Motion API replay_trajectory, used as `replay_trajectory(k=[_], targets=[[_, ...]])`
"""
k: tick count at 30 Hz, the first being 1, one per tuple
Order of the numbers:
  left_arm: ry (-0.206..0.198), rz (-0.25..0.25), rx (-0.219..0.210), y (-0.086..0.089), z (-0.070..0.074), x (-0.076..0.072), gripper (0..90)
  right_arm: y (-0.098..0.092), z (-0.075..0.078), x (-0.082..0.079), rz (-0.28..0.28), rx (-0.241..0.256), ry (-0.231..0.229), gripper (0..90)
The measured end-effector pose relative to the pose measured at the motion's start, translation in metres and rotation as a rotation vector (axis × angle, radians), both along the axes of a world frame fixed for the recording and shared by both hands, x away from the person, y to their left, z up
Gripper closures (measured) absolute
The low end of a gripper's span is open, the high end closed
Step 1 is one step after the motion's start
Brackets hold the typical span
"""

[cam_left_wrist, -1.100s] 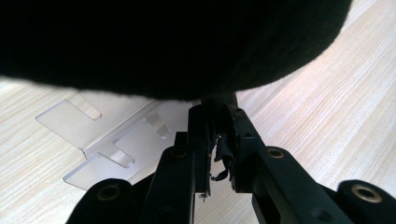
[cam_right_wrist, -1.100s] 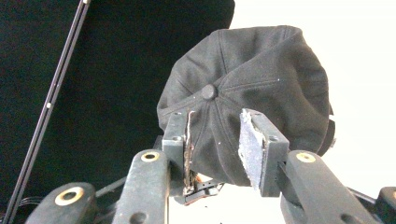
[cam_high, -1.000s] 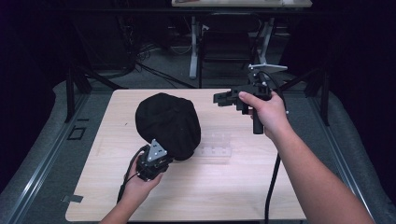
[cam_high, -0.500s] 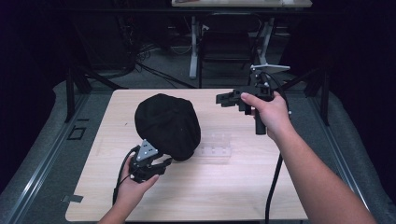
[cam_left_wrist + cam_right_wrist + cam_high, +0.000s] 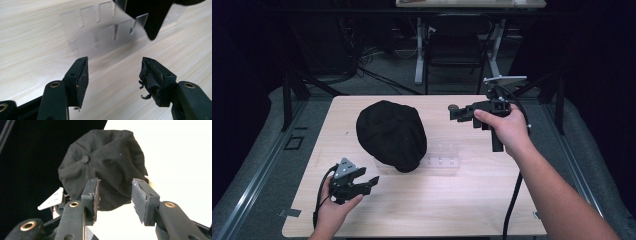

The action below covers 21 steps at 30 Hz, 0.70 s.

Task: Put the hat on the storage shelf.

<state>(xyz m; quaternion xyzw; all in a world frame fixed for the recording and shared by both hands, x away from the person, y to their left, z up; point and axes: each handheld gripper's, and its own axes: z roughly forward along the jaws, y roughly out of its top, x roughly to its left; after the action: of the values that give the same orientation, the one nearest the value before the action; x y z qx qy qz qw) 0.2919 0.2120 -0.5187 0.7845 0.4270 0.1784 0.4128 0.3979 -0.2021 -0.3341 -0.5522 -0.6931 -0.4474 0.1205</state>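
Note:
A black cap (image 5: 391,134) sits on the middle of the wooden table (image 5: 462,200), its crown and top button (image 5: 85,159) facing the right gripper view. A clear plastic stand (image 5: 443,154) with slots rests just right of the cap; in the left gripper view the clear stand (image 5: 100,27) lies ahead with the cap's brim (image 5: 152,17) hanging over it. My left gripper (image 5: 368,182) is low at the table's front left, open and holding nothing. My right gripper (image 5: 455,113) hovers right of the cap, pointing at it, open with nothing between its jaws.
A black chair (image 5: 454,47) and table legs stand on the floor beyond the far edge. Metal rails (image 5: 257,170) run along both sides of the table. Cables trail from each gripper toward the front edge.
My left gripper has drawn back from the cap toward the front left of the table and lowered. The right gripper has barely shifted.

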Motion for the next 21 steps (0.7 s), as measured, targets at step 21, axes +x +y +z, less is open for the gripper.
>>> replay_trajectory(k=[21], targets=[[0.032,0.084,0.027,0.028,-0.037,0.001,40.1,-0.016,-0.033,-0.034,-0.024,-0.201,-0.087,54.6]])
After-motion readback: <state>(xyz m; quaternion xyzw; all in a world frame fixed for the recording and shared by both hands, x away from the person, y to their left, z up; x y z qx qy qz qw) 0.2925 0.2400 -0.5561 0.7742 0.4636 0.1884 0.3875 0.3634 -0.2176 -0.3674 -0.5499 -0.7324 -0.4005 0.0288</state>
